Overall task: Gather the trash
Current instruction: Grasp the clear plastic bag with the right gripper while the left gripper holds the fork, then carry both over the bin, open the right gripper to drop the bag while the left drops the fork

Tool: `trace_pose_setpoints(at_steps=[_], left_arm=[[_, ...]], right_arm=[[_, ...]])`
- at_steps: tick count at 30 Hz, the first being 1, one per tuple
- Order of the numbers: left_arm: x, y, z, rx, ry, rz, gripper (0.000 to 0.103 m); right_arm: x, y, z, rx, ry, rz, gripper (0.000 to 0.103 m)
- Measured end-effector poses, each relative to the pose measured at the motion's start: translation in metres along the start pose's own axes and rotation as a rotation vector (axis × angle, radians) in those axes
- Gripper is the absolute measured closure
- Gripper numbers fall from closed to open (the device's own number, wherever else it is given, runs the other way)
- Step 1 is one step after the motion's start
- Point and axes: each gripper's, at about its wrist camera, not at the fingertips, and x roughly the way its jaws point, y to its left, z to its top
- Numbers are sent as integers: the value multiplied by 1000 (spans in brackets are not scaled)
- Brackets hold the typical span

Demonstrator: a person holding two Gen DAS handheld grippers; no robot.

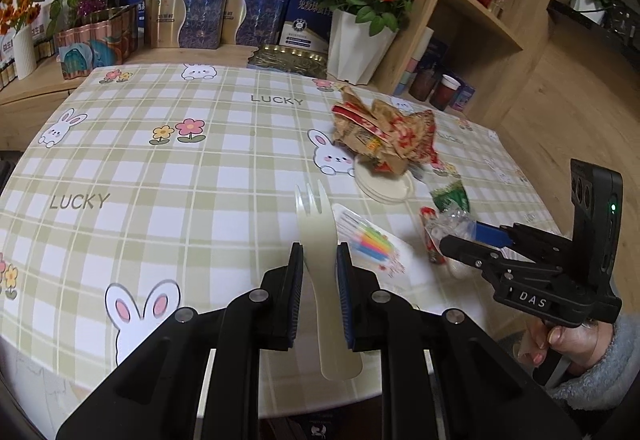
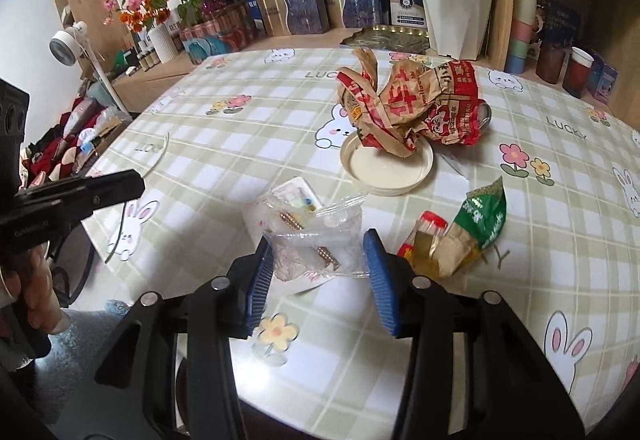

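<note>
Because the right gripper (image 2: 318,276) clamps only crinkled film of the clear plastic bag (image 2: 316,240), half-closed, the bag may slip free toward the white lid (image 2: 386,169). The left gripper (image 1: 320,280), nearly closed on the plastic fork (image 1: 318,236), risks letting it pivot.

Occlusions and cut-offs, 2 wrist views

Crumpled paper wrapper (image 2: 408,107) covers the far part of the white lid (image 2: 386,169) and most of a can (image 2: 485,115) just right of it. Sauce packet (image 1: 432,240) near the lid is partly behind the right gripper (image 1: 450,242). Box print too small to read.
</note>
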Motion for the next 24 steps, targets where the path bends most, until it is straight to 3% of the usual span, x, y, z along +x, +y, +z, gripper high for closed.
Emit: trace_pose_setpoints(at_steps=[14,24], left_arm=[[-58,-26,-63,0,-16,-17,86],[-76,-28,-111,-39,8,-10,86]], right_arm=[[-46,37,-55,-22,-4,45,56],[-44,49,-120,-8,89,87,56]])
